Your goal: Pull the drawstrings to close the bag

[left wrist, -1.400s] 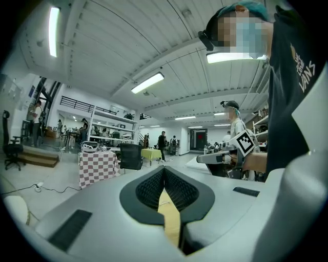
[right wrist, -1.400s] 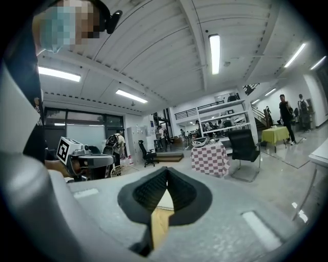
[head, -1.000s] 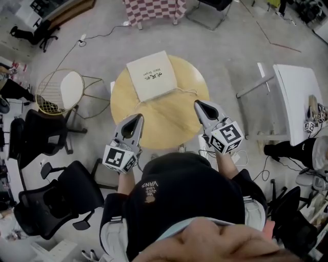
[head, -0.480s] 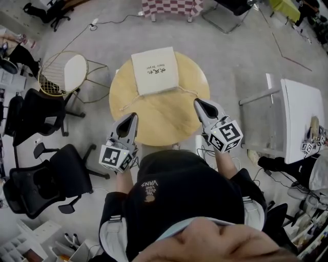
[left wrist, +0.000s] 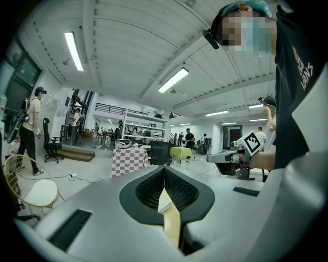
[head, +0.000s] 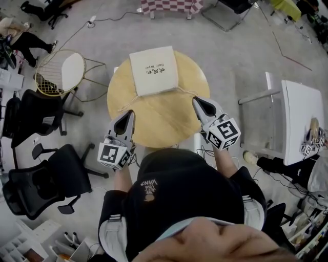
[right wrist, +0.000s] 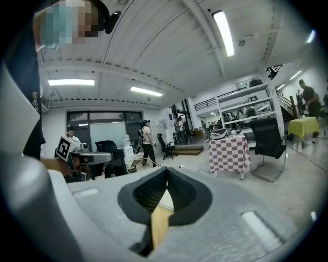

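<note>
Bag (head: 154,70) | upper middle of frame, flat on round desk (head: 164,123) | cords (head: 187,91) lie slack off its near corners | left gripper (head: 129,114) and right gripper (head: 197,101): fingers pressed together, no cord seen between | pull not yet done

Grey floor (head: 246,56), black office chairs (head: 25,192), checkered table (head: 171,5), strip lights (left wrist: 173,80).

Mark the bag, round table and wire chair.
bag (head: 154,71), head view, middle of its white face
round table (head: 164,122), head view, bare wood near its front edge
wire chair (head: 72,72), head view, its white seat
</note>
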`<act>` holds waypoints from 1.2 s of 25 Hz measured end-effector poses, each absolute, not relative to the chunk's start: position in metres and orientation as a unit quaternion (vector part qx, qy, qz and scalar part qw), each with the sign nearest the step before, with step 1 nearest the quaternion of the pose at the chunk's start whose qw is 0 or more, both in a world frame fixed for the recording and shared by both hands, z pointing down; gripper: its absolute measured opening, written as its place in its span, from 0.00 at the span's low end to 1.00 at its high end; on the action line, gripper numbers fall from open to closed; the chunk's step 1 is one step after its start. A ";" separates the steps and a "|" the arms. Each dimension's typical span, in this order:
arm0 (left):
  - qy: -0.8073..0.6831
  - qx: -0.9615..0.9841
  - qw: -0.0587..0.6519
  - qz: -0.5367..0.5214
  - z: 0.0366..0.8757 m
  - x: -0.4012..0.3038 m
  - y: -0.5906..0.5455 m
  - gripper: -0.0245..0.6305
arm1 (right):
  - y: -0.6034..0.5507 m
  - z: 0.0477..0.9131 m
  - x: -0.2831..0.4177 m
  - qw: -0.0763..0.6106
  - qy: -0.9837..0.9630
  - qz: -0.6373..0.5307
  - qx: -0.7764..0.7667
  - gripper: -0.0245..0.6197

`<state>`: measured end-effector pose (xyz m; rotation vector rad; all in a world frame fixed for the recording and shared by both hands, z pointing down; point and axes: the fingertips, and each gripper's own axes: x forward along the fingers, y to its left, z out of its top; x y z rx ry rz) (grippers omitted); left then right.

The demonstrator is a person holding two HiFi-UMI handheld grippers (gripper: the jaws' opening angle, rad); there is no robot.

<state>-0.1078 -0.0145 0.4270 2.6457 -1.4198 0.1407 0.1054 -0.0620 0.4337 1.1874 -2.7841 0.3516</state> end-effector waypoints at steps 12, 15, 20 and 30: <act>-0.481 0.873 0.064 0.048 0.457 -0.127 -0.066 0.03 | -0.100 0.456 0.087 0.034 -0.914 0.111 0.390 0.04; -0.483 0.871 0.075 0.042 0.466 -0.127 -0.076 0.03 | -0.108 0.465 0.085 0.038 -0.914 0.113 0.388 0.04; -0.486 0.869 0.082 0.048 0.481 -0.133 -0.087 0.03 | -0.121 0.488 0.084 0.061 -0.911 0.125 0.388 0.04; -0.478 0.873 0.063 0.065 0.507 -0.143 -0.106 0.03 | -0.153 0.520 0.081 0.078 -0.917 0.103 0.376 0.04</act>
